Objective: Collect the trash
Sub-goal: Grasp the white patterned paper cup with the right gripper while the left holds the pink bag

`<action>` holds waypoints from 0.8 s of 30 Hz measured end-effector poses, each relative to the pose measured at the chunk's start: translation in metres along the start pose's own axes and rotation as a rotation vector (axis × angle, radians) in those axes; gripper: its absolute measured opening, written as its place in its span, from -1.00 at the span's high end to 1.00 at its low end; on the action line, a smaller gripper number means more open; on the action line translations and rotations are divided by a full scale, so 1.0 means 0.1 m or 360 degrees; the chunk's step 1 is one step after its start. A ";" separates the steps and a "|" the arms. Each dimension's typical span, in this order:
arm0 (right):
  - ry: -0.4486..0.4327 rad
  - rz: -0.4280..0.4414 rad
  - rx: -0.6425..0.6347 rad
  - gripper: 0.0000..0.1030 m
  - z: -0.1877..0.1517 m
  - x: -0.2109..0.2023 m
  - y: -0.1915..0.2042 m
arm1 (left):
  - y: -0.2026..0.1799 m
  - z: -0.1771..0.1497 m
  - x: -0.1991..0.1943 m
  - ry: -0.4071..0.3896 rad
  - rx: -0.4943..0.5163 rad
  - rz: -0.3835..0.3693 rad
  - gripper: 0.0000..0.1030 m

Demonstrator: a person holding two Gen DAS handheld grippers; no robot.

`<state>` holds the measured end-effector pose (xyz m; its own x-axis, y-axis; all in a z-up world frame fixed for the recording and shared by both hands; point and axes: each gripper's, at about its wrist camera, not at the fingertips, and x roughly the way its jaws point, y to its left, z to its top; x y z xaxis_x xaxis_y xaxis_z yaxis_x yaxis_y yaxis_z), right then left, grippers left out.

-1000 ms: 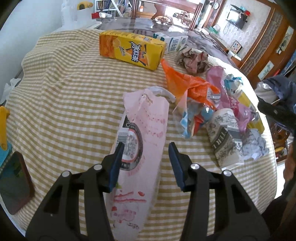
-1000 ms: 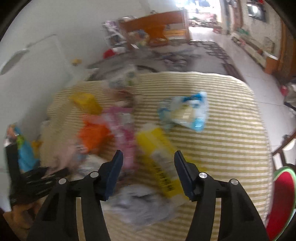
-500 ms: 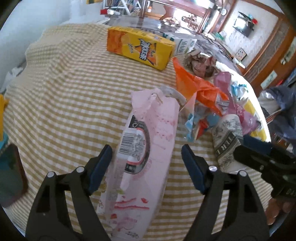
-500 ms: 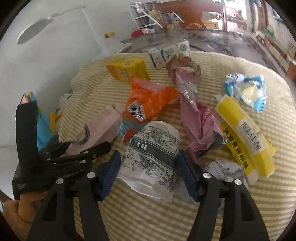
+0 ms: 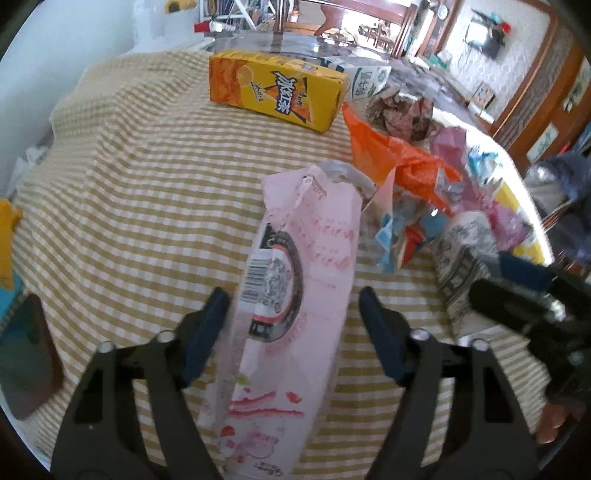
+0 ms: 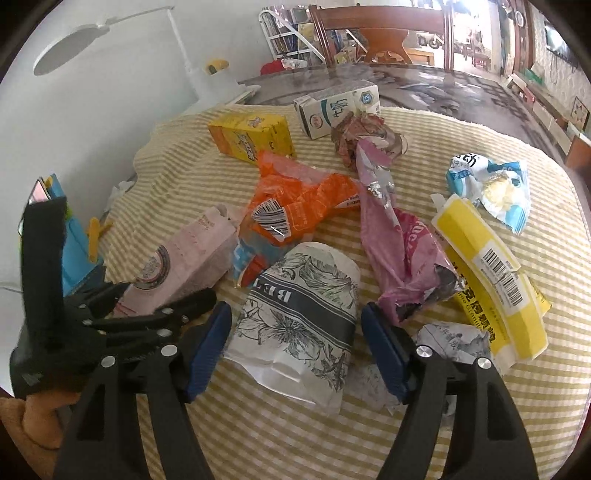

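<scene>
Both jaws part-open, pressing on nothing: the left gripper, just narrowing, straddles the pink bag, whose near end runs out of frame, while the right gripper, just widening, straddles the floral paper cup.

I am working in a home living or dining area. A checked tablecloth covers the table, a wooden chair stands behind it, a bookshelf holds books, and framed pictures hang on wood-trimmed walls.
</scene>
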<state>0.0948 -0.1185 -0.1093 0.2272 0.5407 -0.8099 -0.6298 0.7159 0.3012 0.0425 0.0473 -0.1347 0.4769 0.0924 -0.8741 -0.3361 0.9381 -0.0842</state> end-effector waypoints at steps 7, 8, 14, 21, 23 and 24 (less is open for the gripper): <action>-0.0015 0.0046 0.0048 -0.37 0.00 -0.05 -0.04 | 0.08 0.00 -0.10 -0.0061 -0.0085 -0.0098 -0.01; -0.0018 0.0046 0.0051 -0.37 0.00 -0.06 -0.04 | 0.11 0.01 -0.14 -0.0094 -0.0109 -0.0096 -0.01; -0.0010 -0.0009 0.0018 -0.53 0.01 0.01 0.05 | 0.23 0.06 -0.36 -0.0258 -0.0241 -0.0134 -0.03; -0.0030 -0.0035 -0.0044 -0.68 0.00 0.08 0.16 | 0.22 0.05 -0.37 -0.0261 -0.0261 -0.0150 -0.06; -0.0057 0.0026 -0.0016 -0.67 0.01 0.06 0.15 | 0.24 0.06 -0.37 -0.0269 -0.0290 -0.0146 -0.07; -0.0069 0.0052 -0.0035 -0.65 0.02 0.04 0.18 | 0.27 0.06 -0.37 -0.0275 -0.0305 -0.0145 -0.07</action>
<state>0.0858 -0.1028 -0.1067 0.2379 0.5825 -0.7772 -0.6536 0.6879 0.3155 0.0207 0.0707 -0.1014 0.6380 0.0814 -0.7657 -0.4252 0.8663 -0.2622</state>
